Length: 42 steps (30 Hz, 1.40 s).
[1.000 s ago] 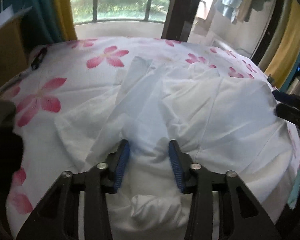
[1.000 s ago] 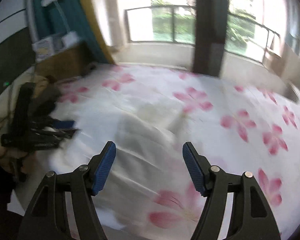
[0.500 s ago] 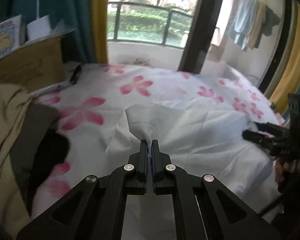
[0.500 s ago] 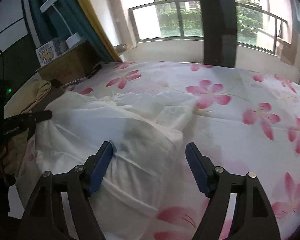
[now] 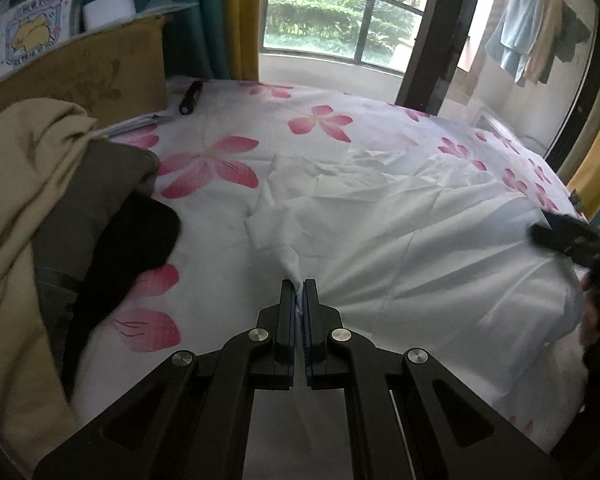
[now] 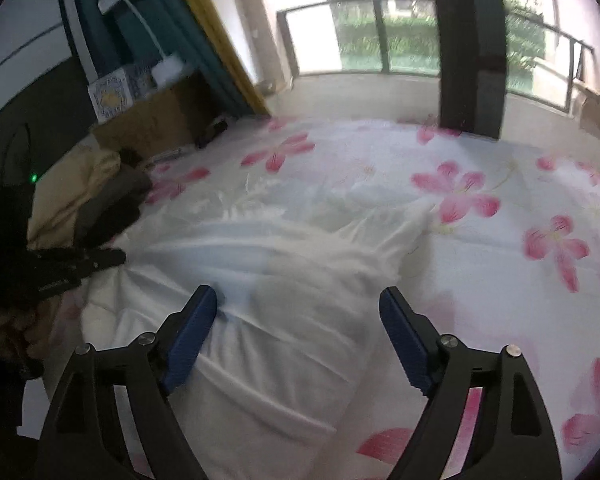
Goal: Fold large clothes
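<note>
Flowered bed (image 5: pixel 228 128) carries the white garment (image 5: pixel 400 232), stretching rightward from the left claw (image 5: pixel 299 300) pinching its bunched corner; right claw (image 6: pixel 298 308), spread wide, hovers directly over the opposite end.

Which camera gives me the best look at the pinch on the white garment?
The left wrist view: the left gripper is shut on a twisted bunch of the white garment, sharp and centred. The right wrist view shows the left gripper only from the side, blurred, at the garment's edge.
</note>
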Motion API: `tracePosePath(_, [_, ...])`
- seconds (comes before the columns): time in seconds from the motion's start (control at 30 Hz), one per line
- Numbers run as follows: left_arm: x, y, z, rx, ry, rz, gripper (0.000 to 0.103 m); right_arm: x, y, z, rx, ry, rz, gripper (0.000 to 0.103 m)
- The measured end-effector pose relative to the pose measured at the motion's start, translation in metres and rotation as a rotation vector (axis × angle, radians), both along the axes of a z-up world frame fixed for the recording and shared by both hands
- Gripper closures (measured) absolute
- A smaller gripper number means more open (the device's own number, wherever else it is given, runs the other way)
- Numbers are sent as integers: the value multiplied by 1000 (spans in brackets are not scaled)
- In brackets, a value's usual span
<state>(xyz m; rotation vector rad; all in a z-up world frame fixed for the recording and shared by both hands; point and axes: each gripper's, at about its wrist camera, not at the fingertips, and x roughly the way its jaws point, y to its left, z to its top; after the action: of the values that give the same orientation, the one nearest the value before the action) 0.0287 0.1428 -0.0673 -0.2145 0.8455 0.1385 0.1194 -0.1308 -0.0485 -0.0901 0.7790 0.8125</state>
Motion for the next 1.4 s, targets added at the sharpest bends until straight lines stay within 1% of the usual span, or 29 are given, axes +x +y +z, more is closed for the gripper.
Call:
tracePosePath(0.1, [-3,4,5,-4,-14,14,100,-2,-27,20,56,-31,-46,20])
tracePosePath(0.17, [-6,7,7,-9,-17,15,100,-1,-38,23,50,-35,-71,20])
tracePosePath(0.23, [-6,7,6,-13,-10,7,100,2,-41,16,13,-16,-81,20])
tracePosePath(0.33, [-6,6,0,-18,13,-3,99,3,-34,-5,-33,49,-66,20])
tracePosePath(0.4, [-6,6,-7,-29,45,-5,99,-3,-27,-16,-58,39,-54,20])
tracePosePath(0.47, [-4,8,-16,-66,88,-6,99,-5,-24,-21,-71,26,-57,20])
tracePosePath(0.5, [-5,8,-17,-70,90,-3,97,-5,-23,-23,-74,23,-59,20])
tracePosePath(0.53, [-7,7,-16,-64,87,-1,93,-5,-23,-25,-78,21,-58,20])
tracePosePath(0.6, [-8,5,-14,-55,96,-5,82,-5,-25,-24,-82,15,-59,20])
tracePosePath(0.63, [-10,5,-13,-54,92,-3,69,-5,-26,-23,-87,10,-62,20])
tracePosePath(0.67, [-12,6,-10,-59,83,1,59,-6,-27,-20,-92,3,-66,20])
tracePosePath(0.8, [-26,10,12,-134,2,2,51,-10,-35,-4,-99,-29,-97,20])
tracePosePath(0.87, [-29,9,21,-140,-30,-3,41,-13,-40,4,-92,-42,-99,20])
tracePosePath(0.93, [-32,7,26,-154,-61,-15,37,-16,-43,10,-82,-50,-97,20])
tracePosePath(0.97, [-32,5,25,-159,-58,-22,35,-18,-44,12,-81,-54,-96,20])
tracePosePath(1.1, [-27,3,4,-153,6,-16,34,-25,-45,17,-61,-45,-74,20])
tracePosePath(1.17, [-27,3,-6,-126,19,0,33,-27,-46,17,-38,-29,-57,20])
tracePosePath(1.23, [-27,7,-18,-169,27,4,30,-28,-44,14,-14,-14,-31,20])
tracePosePath(1.27, [-29,8,-17,-182,-6,7,27,-26,-42,10,-15,-2,-24,20])
tracePosePath(1.3, [-28,10,-17,-205,-4,8,26,-25,-39,4,-29,10,-22,20])
tracePosePath(1.33, [-28,11,-17,-234,-11,2,23,-23,-35,-3,-47,27,-19,20])
tracePosePath(1.37, [-27,13,-18,-263,-14,-6,23,-21,-31,-11,-61,47,-10,20])
tracePosePath(1.4, [-26,15,-18,-316,-24,-21,23,-20,-29,-18,-66,59,-4,20])
